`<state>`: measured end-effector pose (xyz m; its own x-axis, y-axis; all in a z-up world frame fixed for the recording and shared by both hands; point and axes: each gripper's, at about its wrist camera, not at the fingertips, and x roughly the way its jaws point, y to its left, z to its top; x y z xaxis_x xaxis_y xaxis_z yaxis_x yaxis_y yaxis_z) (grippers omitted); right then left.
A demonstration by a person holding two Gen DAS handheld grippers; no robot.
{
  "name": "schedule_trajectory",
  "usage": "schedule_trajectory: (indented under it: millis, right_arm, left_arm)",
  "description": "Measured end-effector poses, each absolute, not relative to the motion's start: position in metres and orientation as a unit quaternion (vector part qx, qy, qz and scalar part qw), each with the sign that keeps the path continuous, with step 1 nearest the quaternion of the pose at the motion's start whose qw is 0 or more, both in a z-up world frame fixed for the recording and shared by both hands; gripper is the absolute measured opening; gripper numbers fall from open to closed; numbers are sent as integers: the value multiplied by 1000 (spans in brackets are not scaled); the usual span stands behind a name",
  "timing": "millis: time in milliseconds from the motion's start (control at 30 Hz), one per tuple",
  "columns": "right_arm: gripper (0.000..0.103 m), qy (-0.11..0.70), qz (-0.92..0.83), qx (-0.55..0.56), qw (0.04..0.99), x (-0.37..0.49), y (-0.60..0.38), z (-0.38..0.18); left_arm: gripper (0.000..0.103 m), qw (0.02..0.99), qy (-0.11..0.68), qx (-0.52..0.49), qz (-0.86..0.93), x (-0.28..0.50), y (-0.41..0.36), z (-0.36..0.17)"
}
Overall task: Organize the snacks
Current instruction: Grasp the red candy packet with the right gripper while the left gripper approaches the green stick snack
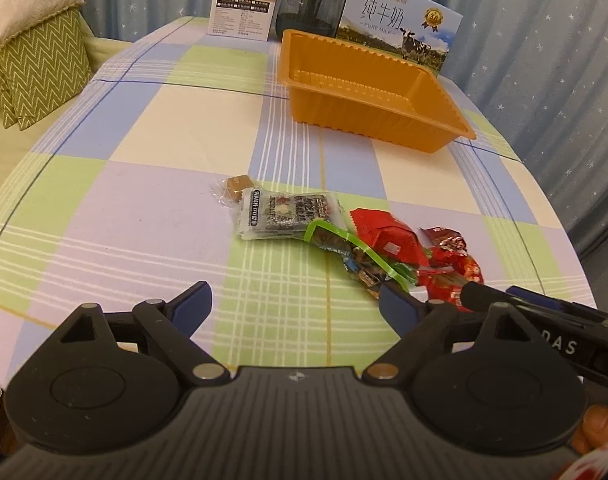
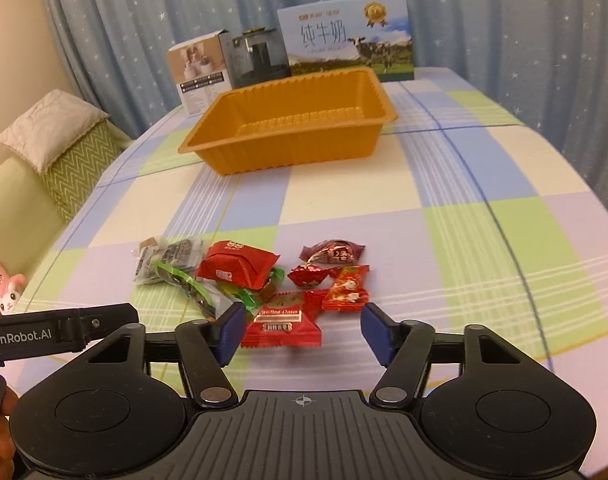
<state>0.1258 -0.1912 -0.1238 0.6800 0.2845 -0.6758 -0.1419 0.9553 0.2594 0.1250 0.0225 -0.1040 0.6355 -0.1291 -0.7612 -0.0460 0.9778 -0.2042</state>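
Both tools tilted down — jaws apart

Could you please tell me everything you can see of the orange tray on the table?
The orange tray is a rectangular tub of thin, glossy plastic with ribbed, sloping walls and a flat flanged rim. It stands upright and empty on the checked tablecloth, skewed to the table's edges, beyond the snacks and in front of the milk box. Nothing visibly touches it but the cloth.

Wrapped snacks lie clustered on the checked tabletop, mostly red packets; the ribbed orange tray stands empty well beyond them.
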Motion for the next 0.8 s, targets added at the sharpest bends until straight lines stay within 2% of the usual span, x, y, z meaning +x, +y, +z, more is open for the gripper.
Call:
schedule_trajectory:
  millis: [333,800]
  right_arm:
    - [41,402,121,87,903,147,-182,-144]
    - [41,393,121,-16,912,141,-163,-152]
  left_arm:
    - [88,898,423,-118,-24,135,27,-116]
    - [88,894,428,-131,-29,132,27,-122]
